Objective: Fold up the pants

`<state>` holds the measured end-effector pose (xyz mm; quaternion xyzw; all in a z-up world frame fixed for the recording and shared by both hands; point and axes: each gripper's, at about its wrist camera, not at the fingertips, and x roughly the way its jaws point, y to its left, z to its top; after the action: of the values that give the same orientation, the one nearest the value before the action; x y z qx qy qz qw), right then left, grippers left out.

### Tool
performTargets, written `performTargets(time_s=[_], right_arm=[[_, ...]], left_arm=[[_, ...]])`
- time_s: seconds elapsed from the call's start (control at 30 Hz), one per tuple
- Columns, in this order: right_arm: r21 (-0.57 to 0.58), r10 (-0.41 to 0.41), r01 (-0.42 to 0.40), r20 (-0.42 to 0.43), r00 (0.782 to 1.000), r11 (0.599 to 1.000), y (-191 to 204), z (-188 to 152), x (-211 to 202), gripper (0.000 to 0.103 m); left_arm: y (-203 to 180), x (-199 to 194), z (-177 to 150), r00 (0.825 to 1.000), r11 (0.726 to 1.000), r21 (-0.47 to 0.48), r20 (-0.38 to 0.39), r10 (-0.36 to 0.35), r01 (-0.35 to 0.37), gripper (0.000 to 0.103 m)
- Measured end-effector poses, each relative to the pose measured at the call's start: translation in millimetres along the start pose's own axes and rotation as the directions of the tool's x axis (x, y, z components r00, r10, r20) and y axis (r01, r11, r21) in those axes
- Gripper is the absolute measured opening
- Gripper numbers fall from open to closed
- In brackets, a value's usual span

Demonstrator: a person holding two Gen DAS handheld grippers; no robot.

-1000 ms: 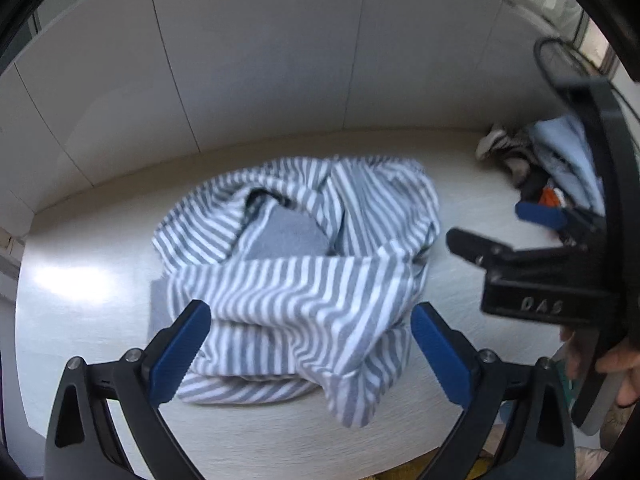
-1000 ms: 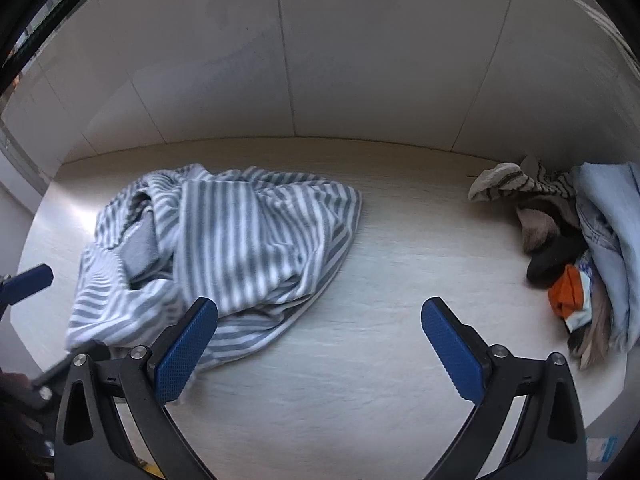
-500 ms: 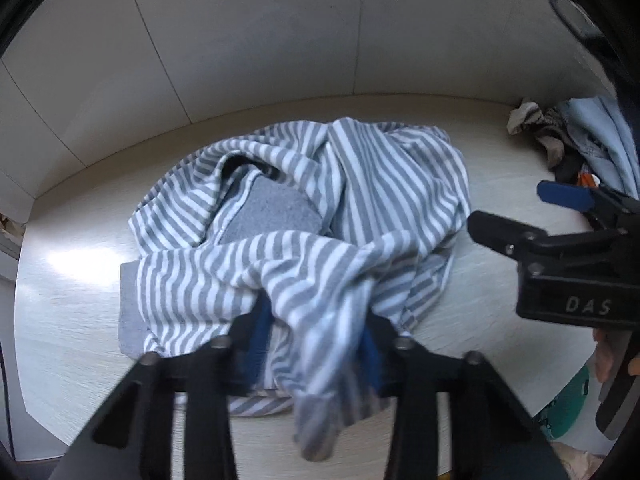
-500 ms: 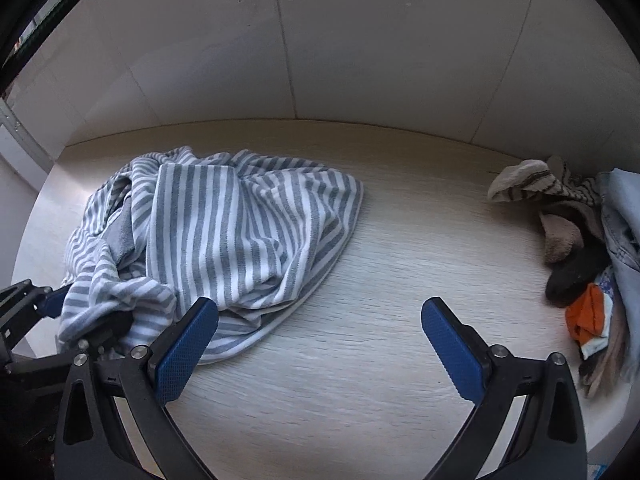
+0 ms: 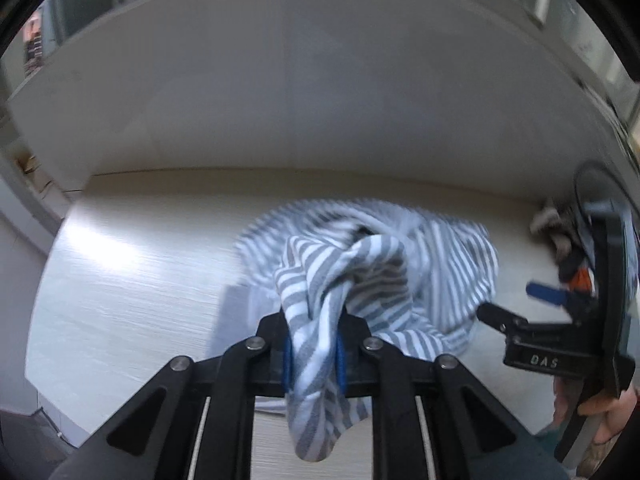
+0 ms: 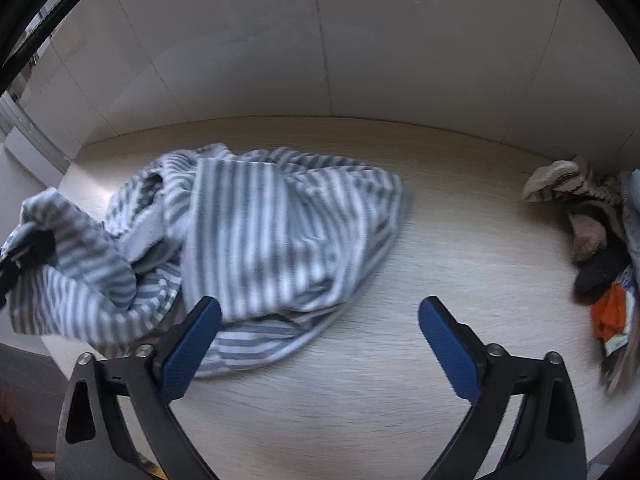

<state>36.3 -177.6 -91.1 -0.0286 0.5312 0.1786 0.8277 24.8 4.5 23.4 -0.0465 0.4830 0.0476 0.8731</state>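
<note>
The grey-and-white striped pants (image 6: 280,220) lie crumpled on the pale wooden table (image 6: 440,240). My left gripper (image 5: 314,344) has a bunched fold of the pants (image 5: 400,280) between its blue pads, and the jaws are still closing on it. That fold hangs lifted off the table, with a tail drooping below the fingers. In the right wrist view the lifted part shows at the far left around the left gripper (image 6: 16,256). My right gripper (image 6: 320,344) stands open over the pants' near right edge, with nothing between its fingers.
A pile of other clothes (image 6: 592,240), with socks, something orange and pale blue fabric, lies at the table's right end. White wall panels (image 6: 320,40) close the back. A person's hand (image 5: 608,420) holds the right gripper's handle.
My left gripper went from wide open to closed on the near fold of the pants and lifted it. The right gripper stayed open and barely shifted.
</note>
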Motion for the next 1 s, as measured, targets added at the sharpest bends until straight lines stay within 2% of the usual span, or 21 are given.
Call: performTargets(time_s=[0.1, 0.33, 0.43, 0.5, 0.53, 0.7, 0.8, 1.0], right_arm=[[0.007, 0.025, -0.025, -0.005, 1.0, 1.0, 12.4, 3.0, 2.6, 0.099], [0.014, -0.019, 0.02, -0.028, 0.999, 1.0, 30.9, 6.1, 18.2, 0.099], [0.018, -0.051, 0.051, -0.039, 0.998, 0.999, 39.4, 8.1, 29.8, 0.087], [0.028, -0.063, 0.064, -0.055, 0.997, 0.998, 42.9, 8.4, 37.0, 0.072], [0.035, -0.061, 0.063, -0.065, 0.996, 0.997, 46.6, 10.4, 42.8, 0.069], [0.068, -0.022, 0.028, -0.076, 0.997, 0.997, 54.4, 14.2, 44.8, 0.025], [0.061, -0.017, 0.019, -0.03, 0.999, 0.998, 62.3, 18.6, 32.1, 0.018], [0.056, 0.038, -0.045, 0.109, 0.993, 0.997, 77.9, 32.2, -14.8, 0.015]], left_arm=[[26.5, -7.5, 7.4, 0.999, 0.998, -0.054, 0.028, 0.046, -0.045, 0.016], [80.3, -13.9, 12.0, 0.991, 0.983, -0.136, 0.04, 0.128, -0.122, 0.016], [96.6, -11.8, 11.6, 0.988, 0.977, -0.154, 0.032, 0.152, -0.145, 0.016], [104.8, -10.1, 9.7, 0.988, 0.976, -0.165, 0.023, 0.15, -0.144, 0.016], [111.1, -10.4, 8.8, 0.989, 0.976, -0.168, 0.021, 0.147, -0.141, 0.016], [124.4, -10.3, 5.6, 0.99, 0.978, -0.156, 0.01, 0.14, -0.137, 0.016], [133.7, -10.1, 8.0, 0.99, 0.978, -0.157, 0.011, 0.137, -0.134, 0.016], [158.4, -14.6, 12.3, 0.987, 0.972, -0.176, 0.021, 0.162, -0.156, 0.016]])
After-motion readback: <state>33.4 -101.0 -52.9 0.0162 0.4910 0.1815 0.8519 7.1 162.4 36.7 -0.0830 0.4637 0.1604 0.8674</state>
